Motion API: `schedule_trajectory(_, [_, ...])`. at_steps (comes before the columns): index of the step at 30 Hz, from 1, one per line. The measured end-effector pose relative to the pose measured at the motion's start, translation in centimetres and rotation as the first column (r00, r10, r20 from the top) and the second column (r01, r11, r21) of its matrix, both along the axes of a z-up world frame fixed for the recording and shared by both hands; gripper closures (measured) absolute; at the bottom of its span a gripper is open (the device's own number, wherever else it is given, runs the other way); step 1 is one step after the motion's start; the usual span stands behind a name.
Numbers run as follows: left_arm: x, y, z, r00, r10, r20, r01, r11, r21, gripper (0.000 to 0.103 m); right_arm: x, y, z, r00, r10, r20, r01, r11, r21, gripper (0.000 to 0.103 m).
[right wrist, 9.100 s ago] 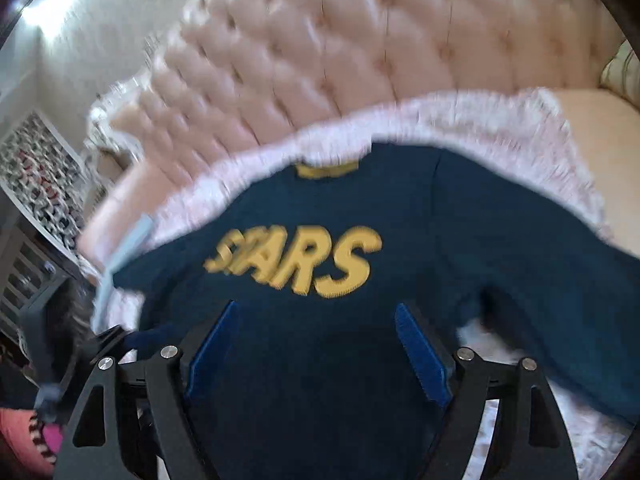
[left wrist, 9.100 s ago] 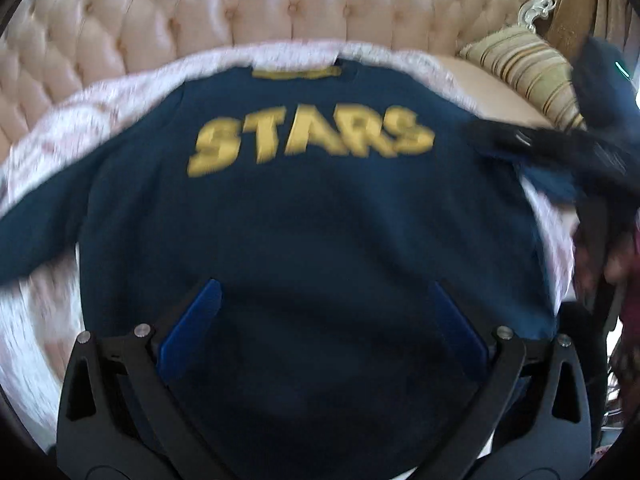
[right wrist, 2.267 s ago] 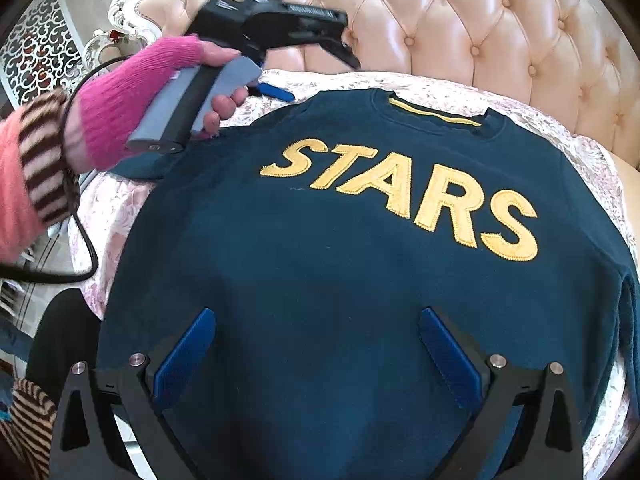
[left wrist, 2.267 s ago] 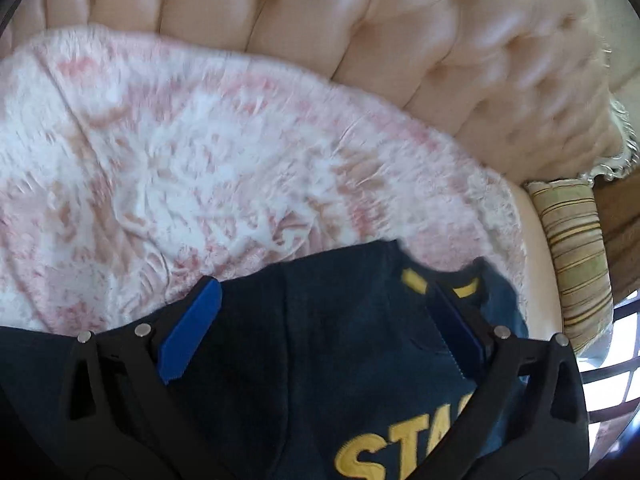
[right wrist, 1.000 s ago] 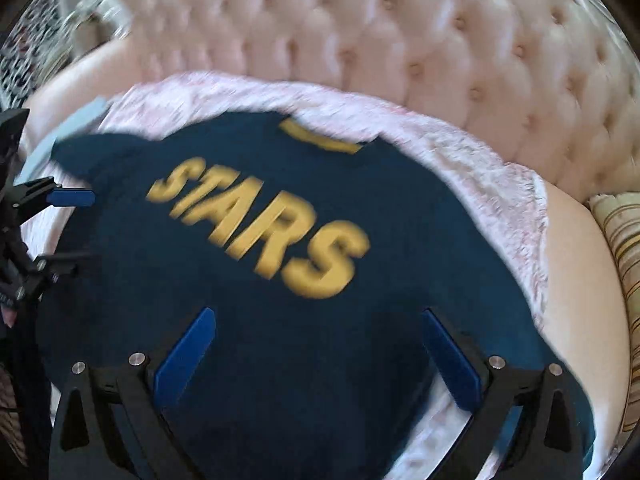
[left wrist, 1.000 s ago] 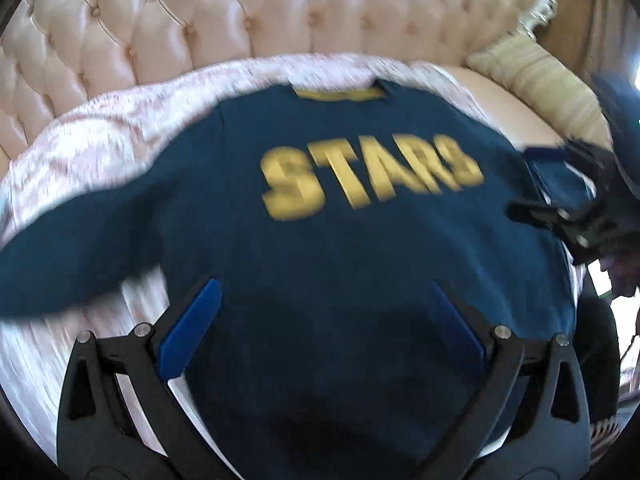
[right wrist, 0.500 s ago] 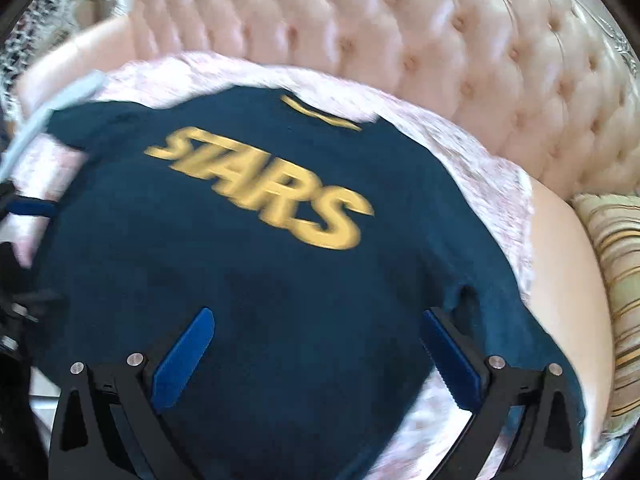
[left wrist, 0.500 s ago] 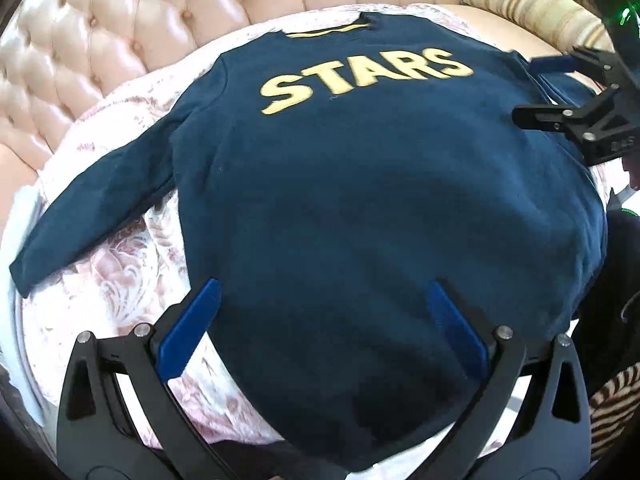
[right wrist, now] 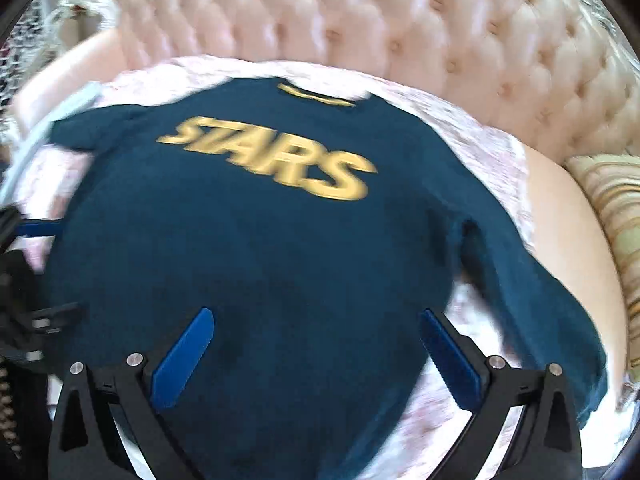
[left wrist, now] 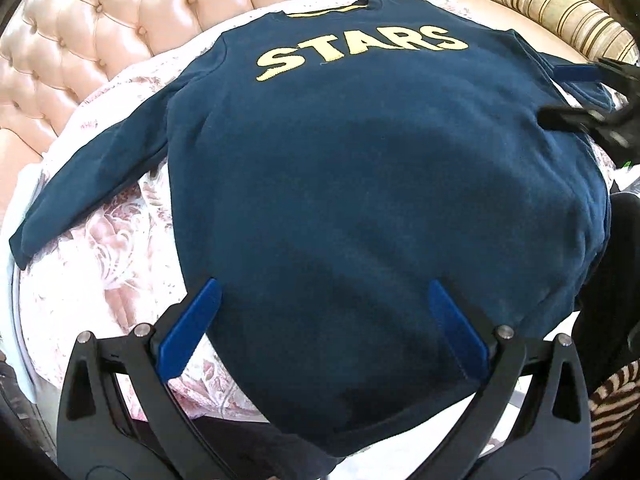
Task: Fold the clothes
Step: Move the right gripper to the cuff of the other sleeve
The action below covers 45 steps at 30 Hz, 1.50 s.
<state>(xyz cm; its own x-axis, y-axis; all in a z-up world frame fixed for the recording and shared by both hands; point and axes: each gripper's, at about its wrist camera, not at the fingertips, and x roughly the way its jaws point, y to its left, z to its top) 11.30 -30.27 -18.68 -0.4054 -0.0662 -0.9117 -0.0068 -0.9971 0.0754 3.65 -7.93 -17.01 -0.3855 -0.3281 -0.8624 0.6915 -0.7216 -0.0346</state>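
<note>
Sweatshirt (left wrist: 380,184) flat, collar toward frame top, sleeve (left wrist: 88,184) trailing lower left, nearer left gripper (left wrist: 324,320); both jaws wide, empty.

Left tongs (left wrist: 322,294) and right tongs (right wrist: 318,322) both hover with jaws spread wide, empty.

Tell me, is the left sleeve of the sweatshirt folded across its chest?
No, the sleeve lies stretched out flat, away from the sweatshirt body.

Both wrist views above sweatshirt (left wrist: 380,184)
</note>
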Motion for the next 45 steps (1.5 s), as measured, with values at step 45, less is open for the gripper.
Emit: schedule_trajectory(45, [-1.6, 8.5, -0.6, 0.994, -0.103, 0.04, 0.103, 0.995, 0.009, 0.0, 6.1, 1.4, -1.9, 0.998, 0.008, 0.065, -0.013, 0.997, 0.078, 0.0])
